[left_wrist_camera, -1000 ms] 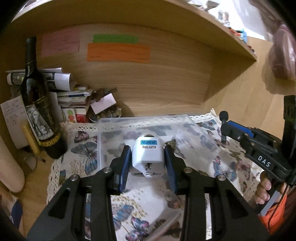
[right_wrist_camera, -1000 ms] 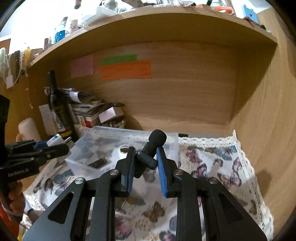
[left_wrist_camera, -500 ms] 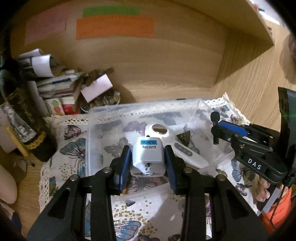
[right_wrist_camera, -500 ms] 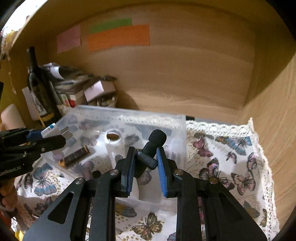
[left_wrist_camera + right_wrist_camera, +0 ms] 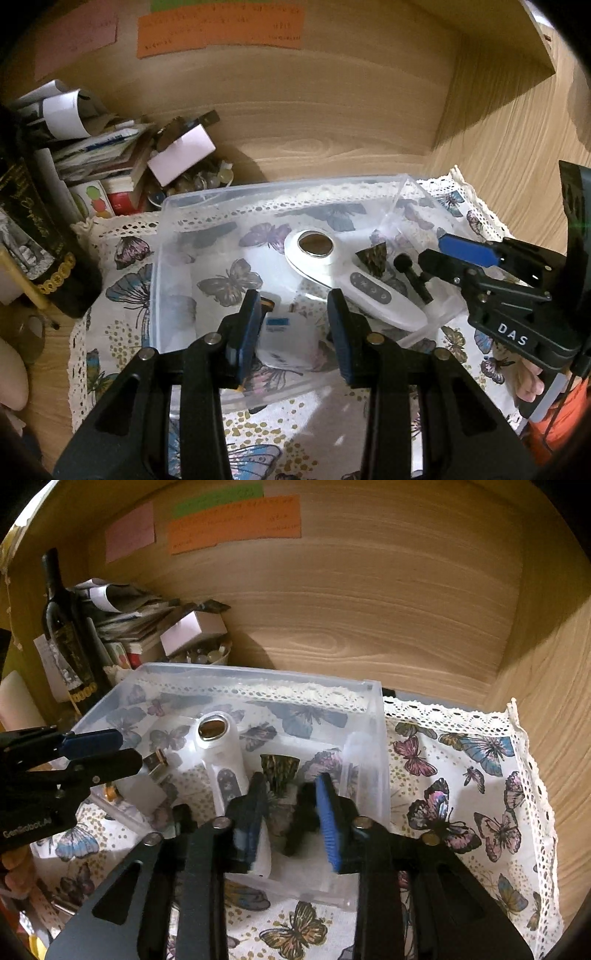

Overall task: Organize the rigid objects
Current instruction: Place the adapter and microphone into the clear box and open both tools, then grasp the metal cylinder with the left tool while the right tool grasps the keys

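Clear plastic storage bin [image 5: 164,236] is set on the butterfly-print cloth [image 5: 461,775]. Left gripper [image 5: 293,328] jaws are spread above the white travel adaptor [image 5: 286,345], which lies inside the bin. Right gripper [image 5: 290,808] jaws are spread; the small black microphone [image 5: 412,275] sits loose by the bin's right wall. Risk: objects could be snagged on withdrawal, and the light bin dragged.

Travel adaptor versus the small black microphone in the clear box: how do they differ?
The travel adaptor is white and blocky with a blue label; the microphone is black, a slim stick with a round head. The adaptor lies between the left gripper's open fingers; the microphone sits further right, past the white handheld device, under the right gripper. Both are inside the clear box, neither clamped.
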